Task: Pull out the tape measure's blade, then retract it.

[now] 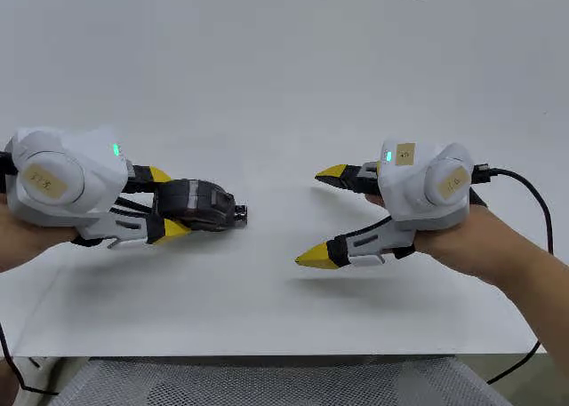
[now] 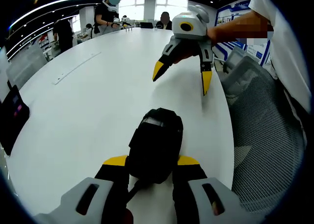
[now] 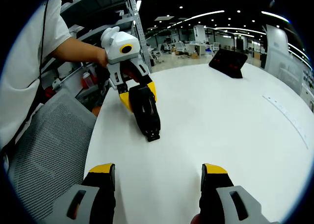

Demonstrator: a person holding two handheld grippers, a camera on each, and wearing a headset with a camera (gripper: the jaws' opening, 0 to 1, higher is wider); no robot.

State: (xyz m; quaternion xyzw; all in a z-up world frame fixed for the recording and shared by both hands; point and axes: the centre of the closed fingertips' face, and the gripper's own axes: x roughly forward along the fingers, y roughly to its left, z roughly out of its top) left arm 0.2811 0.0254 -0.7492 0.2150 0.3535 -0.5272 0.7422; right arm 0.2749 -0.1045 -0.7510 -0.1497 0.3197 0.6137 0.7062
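left tool [image 1: 169, 202] sits at the left of the head view, low over the white bench [image 1: 267, 86], with its two yellow-tipped jaws closed in on the dark tape measure [image 1: 209, 203], one jaw against each side of the case. in the left gripper view the tape measure [image 2: 157, 140] stands between the yellow tips and juts forward past them, its base on the bench top. the case is black and grey, and the small end piece at its nose points across the bench toward the right tool [image 1: 316, 217]. the blade looks wound in, with no length of it lying out on the bench. right tool is well apart from the tape measure, with bare bench between them, and its jaws are spread wide with nothing between them; the tips aim back toward the left. in the right gripper view the yellow tips rise far apart at the bottom, and the tape measure [image 3: 146, 111] lies beyond them near the bench edge, gripped from behind by the left tool. a black cable [image 1: 533, 202] trails from the right tool off the near side. a grey mesh chair [image 1: 267, 384] shows below the near edge of the bench.
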